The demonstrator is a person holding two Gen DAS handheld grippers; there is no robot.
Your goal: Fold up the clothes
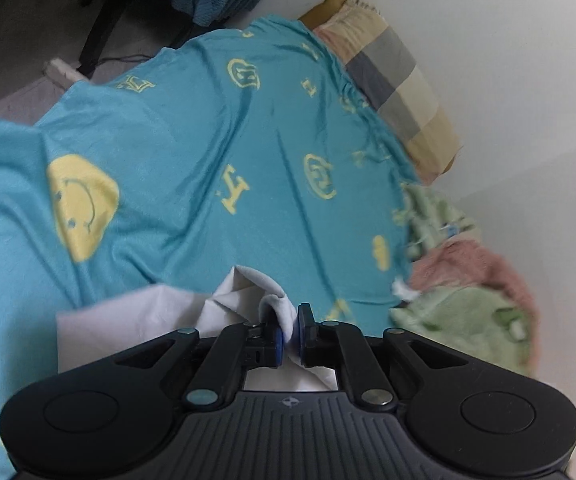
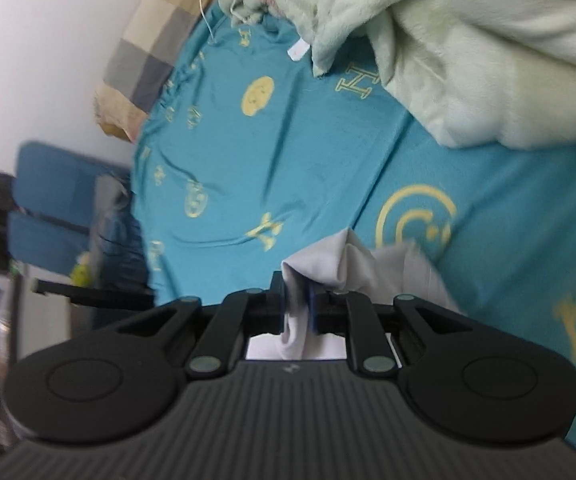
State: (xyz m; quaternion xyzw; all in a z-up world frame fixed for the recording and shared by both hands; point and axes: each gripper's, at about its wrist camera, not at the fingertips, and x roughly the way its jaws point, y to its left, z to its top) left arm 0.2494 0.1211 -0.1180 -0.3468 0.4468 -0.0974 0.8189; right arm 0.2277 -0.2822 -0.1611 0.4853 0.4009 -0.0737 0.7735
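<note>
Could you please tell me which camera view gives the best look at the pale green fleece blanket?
The right wrist view: the pale green fleece blanket fills its upper right, folds and hem visible, lying over the teal bedsheet. The left wrist view shows only a small, blurred part at the right edge, beside something pink.

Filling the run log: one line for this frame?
left tool: shut on white garment | right tool: shut on white garment | over teal bedsheet

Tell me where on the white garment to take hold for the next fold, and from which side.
Keep to the bunched edge folds of the white garment. The left tongs and right tongs are each shut on one, coming from above and the near side. The cloth there stands up off the teal sheet, so pads can probably close around it.
</note>
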